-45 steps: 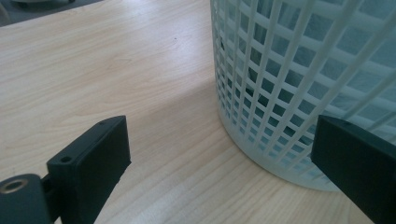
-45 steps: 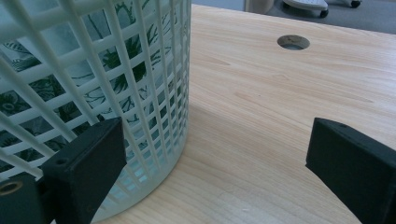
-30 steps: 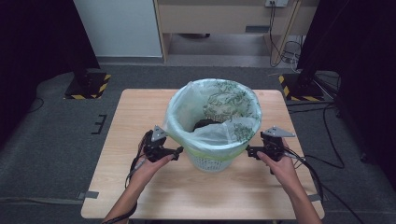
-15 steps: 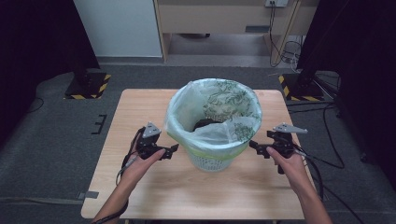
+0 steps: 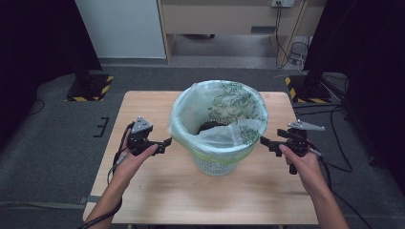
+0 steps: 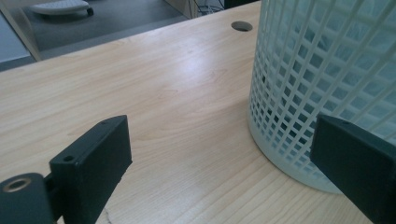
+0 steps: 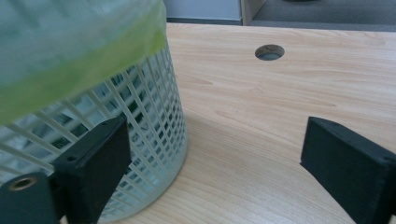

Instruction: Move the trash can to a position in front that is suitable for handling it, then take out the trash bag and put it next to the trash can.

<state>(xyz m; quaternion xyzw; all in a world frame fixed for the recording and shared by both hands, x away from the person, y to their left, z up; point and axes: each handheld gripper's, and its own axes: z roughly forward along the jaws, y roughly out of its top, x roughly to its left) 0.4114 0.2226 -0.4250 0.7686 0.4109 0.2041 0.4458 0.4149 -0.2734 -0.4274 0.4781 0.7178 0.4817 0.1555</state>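
Both claws drawn back from bin, left claw open, right claw open, empty.

White plastic mesh basket, thin glossy plastic liner, smooth pale wood table

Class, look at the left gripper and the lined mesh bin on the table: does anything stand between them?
Nothing visible does. The left gripper hangs open beside the mesh bin, its jaws pointing at the bag rim. In the left gripper view, bare table lies between the jaws, the bin wall beside one jaw.
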